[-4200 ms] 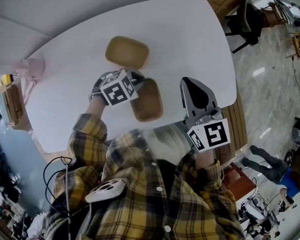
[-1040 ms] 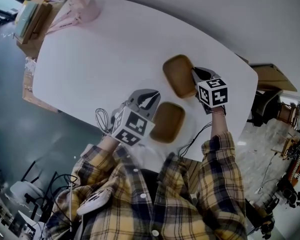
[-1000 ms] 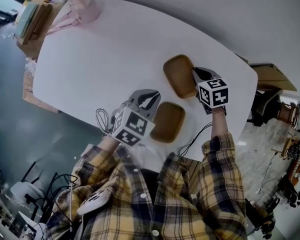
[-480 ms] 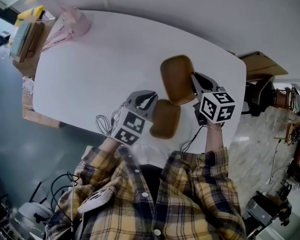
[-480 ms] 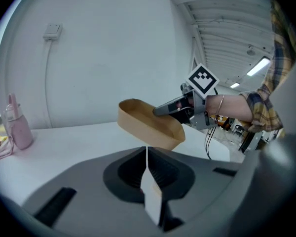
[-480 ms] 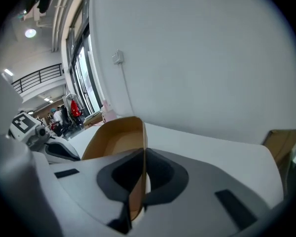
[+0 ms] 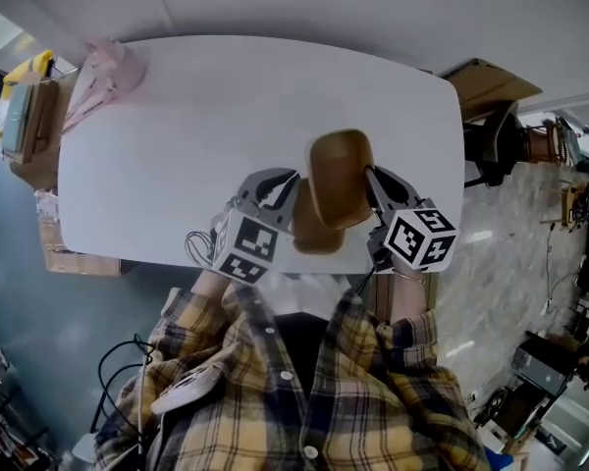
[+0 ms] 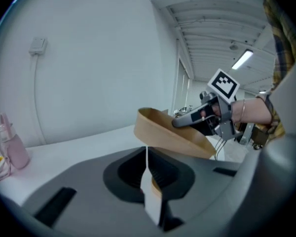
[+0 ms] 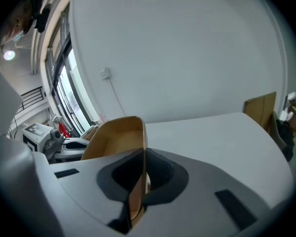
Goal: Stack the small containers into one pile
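While both sets of jaws are pinched together, I record the following.

- Right gripper (image 9: pixel 139 184): jaws clamped on the thin side wall of a tan, rounded-rectangular, thin-walled container (image 7: pixel 339 177), which is lifted clear of the tabletop and tilted.
- Left gripper (image 8: pixel 149 181): jaws clamped on the rim of a second tan container of the same shape (image 7: pixel 310 228). It sits lower, partly under the first, near the tabletop's near edge. I cannot tell whether the two containers touch.
- White, round-cornered tabletop (image 7: pixel 196 135): bare around both containers.
- Pink plastic bottle (image 8: pixel 11 148): stands at the far left corner, well apart from both containers.
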Motion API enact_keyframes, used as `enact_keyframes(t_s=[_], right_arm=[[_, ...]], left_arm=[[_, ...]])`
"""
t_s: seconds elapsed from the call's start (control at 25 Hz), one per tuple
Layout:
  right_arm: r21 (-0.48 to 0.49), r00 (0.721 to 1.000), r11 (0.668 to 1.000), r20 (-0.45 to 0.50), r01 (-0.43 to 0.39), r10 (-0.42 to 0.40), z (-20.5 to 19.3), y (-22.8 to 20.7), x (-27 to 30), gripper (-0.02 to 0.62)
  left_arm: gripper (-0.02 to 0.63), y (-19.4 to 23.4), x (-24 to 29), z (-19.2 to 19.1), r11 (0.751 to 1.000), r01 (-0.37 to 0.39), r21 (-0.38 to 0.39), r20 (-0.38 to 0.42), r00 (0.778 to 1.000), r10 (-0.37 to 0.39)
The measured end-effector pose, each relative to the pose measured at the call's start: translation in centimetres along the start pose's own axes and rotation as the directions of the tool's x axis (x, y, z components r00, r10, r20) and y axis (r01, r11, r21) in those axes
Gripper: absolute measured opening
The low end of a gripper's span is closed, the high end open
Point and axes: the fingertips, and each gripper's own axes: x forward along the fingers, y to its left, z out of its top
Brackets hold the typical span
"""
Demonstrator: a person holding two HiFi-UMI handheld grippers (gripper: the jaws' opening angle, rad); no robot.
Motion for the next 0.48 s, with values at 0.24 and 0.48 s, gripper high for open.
enact_keyframes(t_s=[0.24, 0.48], right_arm=[[0.183, 0.998, 0.981, -0.022, 0.064, -0.061, -5.6, 0.3, -1.7, 0.021], [0.266, 0.991, 0.956, -0.076, 0.126, -0.109, -10.5, 0.7, -2.1, 0.021]], left_arm=[[0.025, 0.4, -0.9, 0.0, 1.000, 0.017, -0.006, 0.022, 1.000, -0.016], [0.026, 0.2, -0.4, 0.3, 0.997, 0.075, -0.020, 0.034, 0.997, -0.074]])
